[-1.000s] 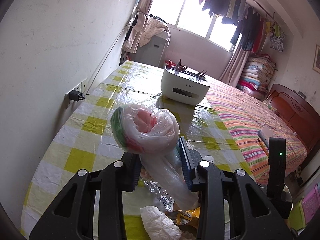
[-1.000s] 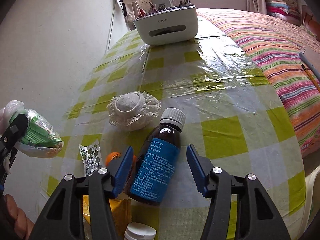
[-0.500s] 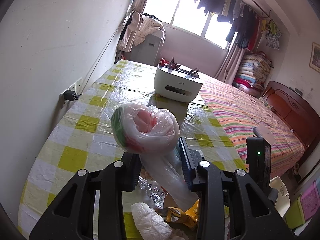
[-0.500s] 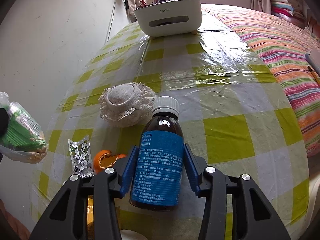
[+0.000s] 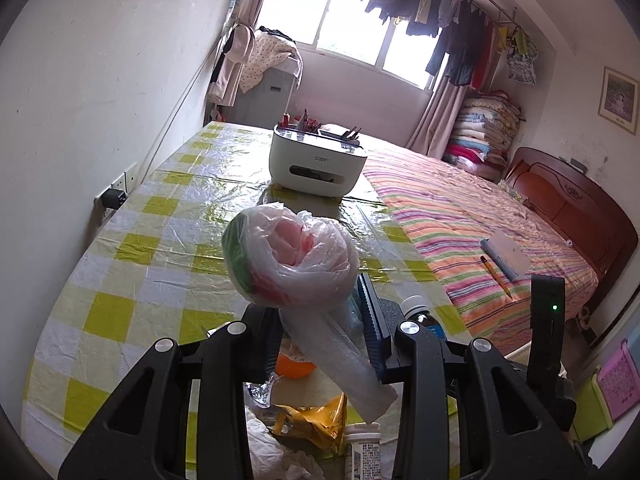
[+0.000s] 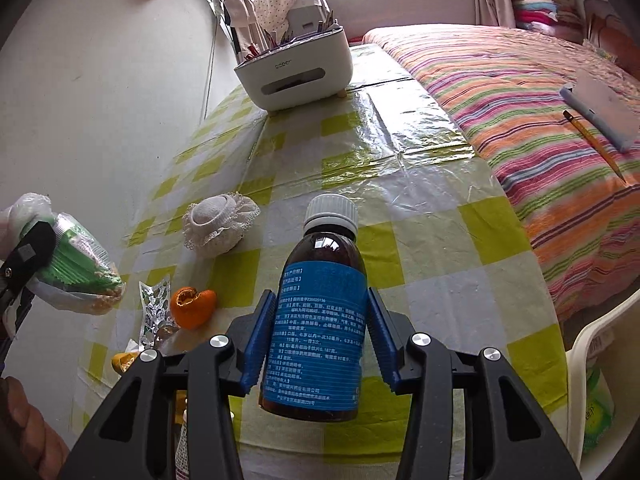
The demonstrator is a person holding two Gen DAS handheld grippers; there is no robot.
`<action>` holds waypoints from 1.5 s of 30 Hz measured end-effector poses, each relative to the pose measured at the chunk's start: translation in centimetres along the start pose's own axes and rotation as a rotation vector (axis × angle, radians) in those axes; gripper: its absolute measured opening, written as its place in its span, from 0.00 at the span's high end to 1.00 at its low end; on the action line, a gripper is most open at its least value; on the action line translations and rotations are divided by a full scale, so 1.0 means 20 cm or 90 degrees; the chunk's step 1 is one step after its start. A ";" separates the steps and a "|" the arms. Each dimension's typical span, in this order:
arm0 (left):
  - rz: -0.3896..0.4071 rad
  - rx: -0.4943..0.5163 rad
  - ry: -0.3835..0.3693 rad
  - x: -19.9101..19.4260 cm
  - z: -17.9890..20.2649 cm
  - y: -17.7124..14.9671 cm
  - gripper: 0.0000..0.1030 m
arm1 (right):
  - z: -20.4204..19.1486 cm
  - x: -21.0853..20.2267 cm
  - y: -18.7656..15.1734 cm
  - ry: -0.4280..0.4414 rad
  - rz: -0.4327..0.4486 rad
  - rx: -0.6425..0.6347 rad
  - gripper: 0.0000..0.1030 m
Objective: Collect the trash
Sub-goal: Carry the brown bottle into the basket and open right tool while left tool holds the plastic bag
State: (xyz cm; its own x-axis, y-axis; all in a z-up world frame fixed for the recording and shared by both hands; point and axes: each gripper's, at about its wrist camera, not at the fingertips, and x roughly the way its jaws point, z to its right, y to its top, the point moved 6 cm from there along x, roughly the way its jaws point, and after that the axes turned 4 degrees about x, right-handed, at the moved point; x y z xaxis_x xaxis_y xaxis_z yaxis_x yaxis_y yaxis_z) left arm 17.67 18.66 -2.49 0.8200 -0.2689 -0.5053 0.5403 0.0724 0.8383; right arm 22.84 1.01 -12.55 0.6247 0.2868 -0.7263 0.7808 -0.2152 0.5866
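Observation:
My left gripper (image 5: 320, 312) is shut on the twisted neck of a clear plastic bag (image 5: 288, 256) with pink and green trash inside, held above the checked table (image 5: 132, 276). The same bag (image 6: 80, 276) shows at the left edge of the right wrist view. My right gripper (image 6: 320, 320) is shut on a brown medicine bottle (image 6: 324, 272) with a blue label and a white cap, lifted off the table and tilted away from me. Loose trash lies below: orange peel (image 6: 192, 306), a foil blister pack (image 6: 154, 312), a yellow wrapper (image 5: 316, 420), crumpled tissue (image 5: 272, 448).
A white organizer box (image 5: 316, 160) stands at the far end of the table. A lace-trimmed white pouch (image 6: 218, 226) lies mid-table. A small white pill bottle (image 5: 362, 452) sits near the front edge. The striped bed (image 5: 480, 220) runs along the right, a white chair (image 6: 592, 360) beside it.
The right gripper's jaws closed on the brown bottle, which then rose off the table. The left gripper drew back a little, still holding the bag.

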 end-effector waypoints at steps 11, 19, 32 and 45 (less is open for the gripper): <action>-0.008 0.056 -0.051 0.01 0.30 -0.05 0.67 | 0.16 -0.24 -0.05 -0.017 0.070 0.005 0.57; -0.024 0.087 -0.077 0.02 0.46 -0.09 0.67 | 0.31 -0.38 -0.08 -0.043 0.109 0.032 0.57; -0.039 0.120 -0.099 0.04 0.66 -0.15 0.67 | 0.56 -0.56 -0.14 -0.097 0.171 0.084 0.57; -0.053 0.153 -0.122 0.06 0.81 -0.21 0.67 | 0.75 -0.70 -0.20 -0.152 0.217 0.130 0.57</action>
State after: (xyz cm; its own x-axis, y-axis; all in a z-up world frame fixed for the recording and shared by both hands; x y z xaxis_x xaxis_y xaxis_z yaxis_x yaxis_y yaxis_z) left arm 13.41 2.54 -3.29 0.7116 -0.4425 -0.5457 0.5253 -0.1805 0.8315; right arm 11.19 -16.03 -10.14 0.8123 -0.0503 -0.5811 0.5025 -0.4455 0.7410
